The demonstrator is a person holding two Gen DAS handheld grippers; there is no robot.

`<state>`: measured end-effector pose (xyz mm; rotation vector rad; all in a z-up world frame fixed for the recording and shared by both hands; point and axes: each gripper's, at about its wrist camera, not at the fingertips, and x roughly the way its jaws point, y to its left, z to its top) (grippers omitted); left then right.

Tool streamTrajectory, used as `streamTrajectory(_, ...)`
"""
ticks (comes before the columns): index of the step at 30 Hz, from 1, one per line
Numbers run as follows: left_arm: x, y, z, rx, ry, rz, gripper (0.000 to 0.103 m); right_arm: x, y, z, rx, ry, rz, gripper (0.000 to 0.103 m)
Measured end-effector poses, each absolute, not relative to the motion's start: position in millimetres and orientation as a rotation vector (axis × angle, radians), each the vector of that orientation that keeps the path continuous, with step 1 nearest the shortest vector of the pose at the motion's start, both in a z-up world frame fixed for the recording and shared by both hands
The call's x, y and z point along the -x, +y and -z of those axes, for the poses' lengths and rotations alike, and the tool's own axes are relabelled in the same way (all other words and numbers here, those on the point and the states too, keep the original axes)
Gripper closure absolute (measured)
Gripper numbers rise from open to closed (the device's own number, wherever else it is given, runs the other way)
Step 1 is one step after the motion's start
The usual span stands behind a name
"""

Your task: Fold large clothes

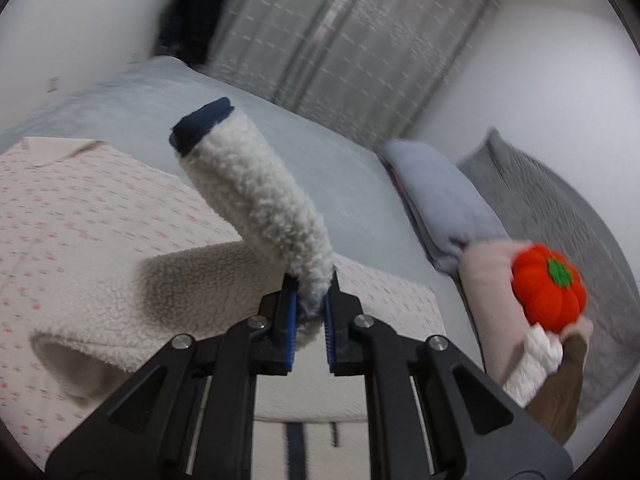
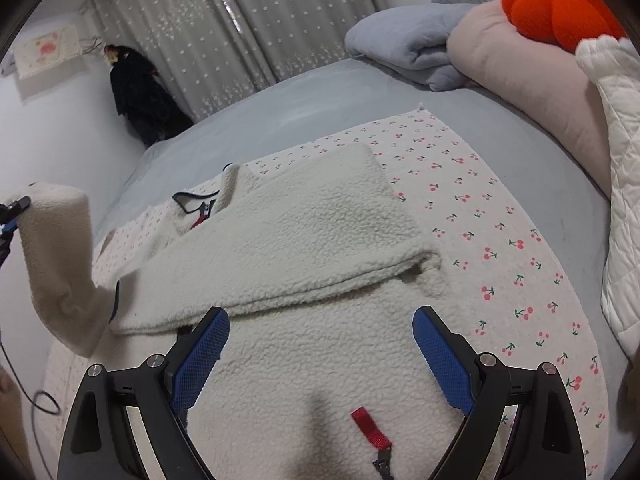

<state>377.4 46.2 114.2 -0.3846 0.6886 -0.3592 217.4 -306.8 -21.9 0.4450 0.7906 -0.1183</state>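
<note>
A cream fleece jacket (image 2: pixel 320 240) lies on a cherry-print sheet (image 2: pixel 500 248) on the bed, one side folded over the body. My left gripper (image 1: pixel 311 304) is shut on its sleeve (image 1: pixel 256 192), which stands up in the air with a navy cuff (image 1: pixel 202 124) at the top. The same lifted sleeve (image 2: pixel 60 248) shows at the left of the right wrist view. My right gripper (image 2: pixel 320 340) is open and empty, hovering just above the jacket's lower body, near a red zipper pull tab (image 2: pixel 370 428).
A grey-blue bedspread (image 2: pixel 280 100) lies under the sheet. A folded blue blanket (image 2: pixel 408 40), a pink pillow (image 2: pixel 520 80) and an orange pumpkin plush (image 2: pixel 560 12) sit at the bed's head. A white quilted cloth (image 2: pixel 624 200) is at right. Curtains (image 2: pixel 240 20) and dark clothing (image 2: pixel 140 92) stand behind.
</note>
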Motion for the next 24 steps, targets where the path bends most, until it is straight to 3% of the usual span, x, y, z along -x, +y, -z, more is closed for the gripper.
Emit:
streamTrajectory(7,-358.2,-70.5,-38.0,0.175,0.899,0.536,0.090,-217.0,-322.1,27.1,-0.469,0.791,0.126,0.008)
streamTrajectory(8,-359.1,-85.9,-22.4,0.137,0.947,0.562,0.085,-216.9,-323.5,27.7,-0.468,0.792,0.128,0.008)
streamTrajectory(9,-358.1,-97.7,-4.1,0.085,1.008,0.594,0.072,-216.7,-325.2,28.1,-0.471,0.790,0.128,0.008)
streamTrajectory(11,-353.2,-121.8,31.4,-0.075,1.167,0.675,0.055,-216.1,-329.5,29.2,-0.485,0.788,0.126,0.008)
streamTrajectory(12,-348.7,-127.1,43.3,-0.167,1.201,0.679,0.055,-215.8,-331.8,29.9,-0.494,0.787,0.125,0.008)
streamTrajectory(14,-337.9,-121.8,41.8,-0.232,1.152,0.687,0.053,-215.2,-336.3,31.2,-0.512,0.782,0.118,0.008)
streamTrajectory(18,-330.6,-80.1,6.6,-0.201,1.021,0.670,0.021,-216.4,-340.8,34.9,-0.537,0.776,0.105,0.008)
streamTrajectory(24,-347.2,-15.5,-24.3,-0.143,0.919,0.555,0.019,-233.0,-334.1,45.2,-0.619,0.770,0.030,0.008)
